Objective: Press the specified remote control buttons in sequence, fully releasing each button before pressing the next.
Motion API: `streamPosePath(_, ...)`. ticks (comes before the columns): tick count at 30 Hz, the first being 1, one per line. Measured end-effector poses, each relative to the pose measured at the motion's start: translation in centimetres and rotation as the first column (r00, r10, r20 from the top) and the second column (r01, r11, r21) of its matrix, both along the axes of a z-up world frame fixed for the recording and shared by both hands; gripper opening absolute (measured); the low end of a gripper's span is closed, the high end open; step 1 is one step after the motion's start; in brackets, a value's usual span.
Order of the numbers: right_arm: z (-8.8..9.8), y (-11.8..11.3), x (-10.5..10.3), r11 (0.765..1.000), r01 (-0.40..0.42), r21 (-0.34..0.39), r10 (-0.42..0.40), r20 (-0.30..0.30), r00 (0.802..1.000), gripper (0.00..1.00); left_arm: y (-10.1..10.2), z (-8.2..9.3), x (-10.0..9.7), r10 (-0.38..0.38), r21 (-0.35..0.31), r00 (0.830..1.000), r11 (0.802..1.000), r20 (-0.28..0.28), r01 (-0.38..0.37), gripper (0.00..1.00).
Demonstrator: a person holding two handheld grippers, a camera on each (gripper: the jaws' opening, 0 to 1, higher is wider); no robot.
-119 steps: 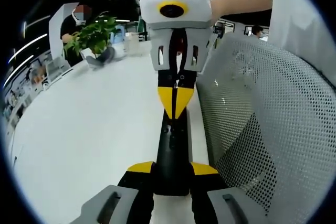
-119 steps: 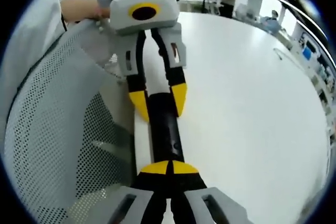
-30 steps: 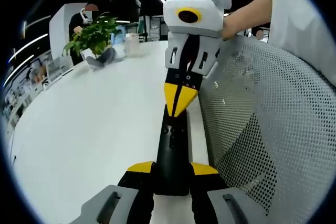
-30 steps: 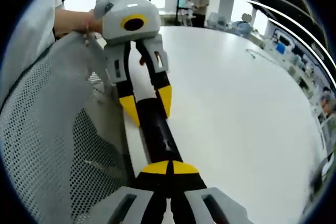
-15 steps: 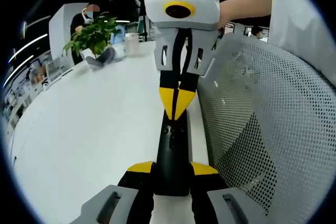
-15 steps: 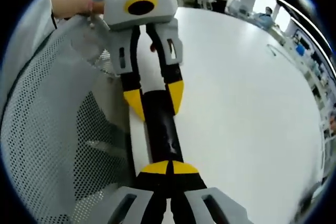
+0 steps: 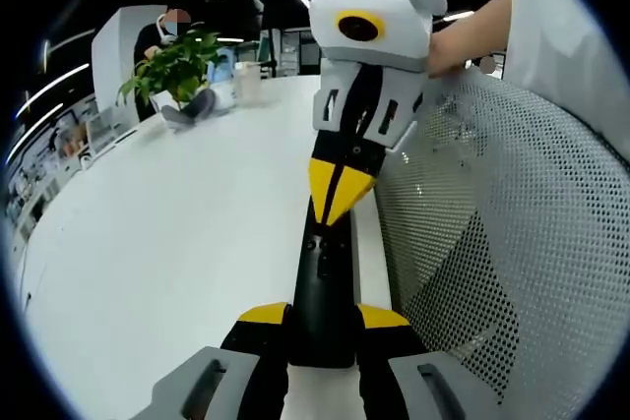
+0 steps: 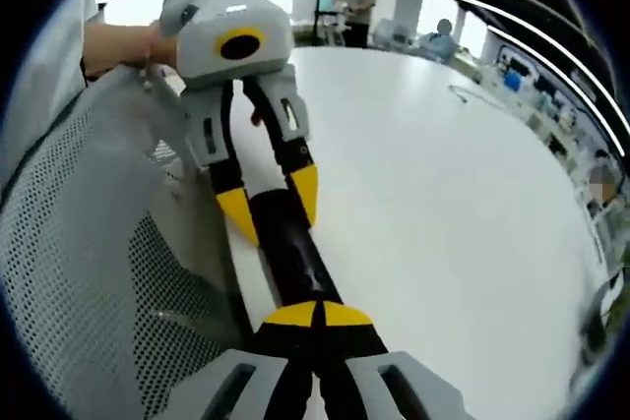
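Left gripper (image 7: 322, 314) jaws clamp near end of slim black remote control (image 7: 323, 277) on white bench (image 7: 167, 243). Right gripper (image 7: 339, 206) jaws closed together, yellow tips over far-end buttons, contact unclear. Sequence progress indeterminable; presses likely remain.

Remote (image 7: 323, 287) on table (image 7: 167, 243), chair (image 7: 502, 233) at table's edge
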State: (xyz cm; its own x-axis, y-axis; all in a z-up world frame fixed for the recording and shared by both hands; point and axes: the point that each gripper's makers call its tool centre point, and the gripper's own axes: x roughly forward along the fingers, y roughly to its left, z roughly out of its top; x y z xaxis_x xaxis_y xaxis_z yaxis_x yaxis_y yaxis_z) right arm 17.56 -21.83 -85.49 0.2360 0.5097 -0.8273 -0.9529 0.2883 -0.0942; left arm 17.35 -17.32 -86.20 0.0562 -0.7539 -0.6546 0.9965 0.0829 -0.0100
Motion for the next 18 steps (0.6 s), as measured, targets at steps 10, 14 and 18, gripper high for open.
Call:
streamPosePath(10, 0.3, 1.1, -0.2, 0.999, 0.008, 0.043, -0.006, -0.031, 1.000, 0.00, 0.0, 0.0, 0.0, 0.001, 0.005, 1.000, 1.000, 0.003, -0.001, 0.25)
streamPosePath(14, 0.2, 1.1, -0.3, 1.000, -0.017, 0.005, 0.017, -0.007, 1.000, 0.00, 0.0, 0.0, -0.1, 0.002, 0.005, 1.000, 1.000, 0.002, -0.002, 0.25)
streamPosePath(18, 0.1, 0.7, -0.1, 1.000, -0.018, -0.013, 0.018, 0.003, 1.000, 0.00, 0.0, 0.0, -0.1, 0.001, 0.004, 1.000, 1.000, 0.002, -0.001, 0.25)
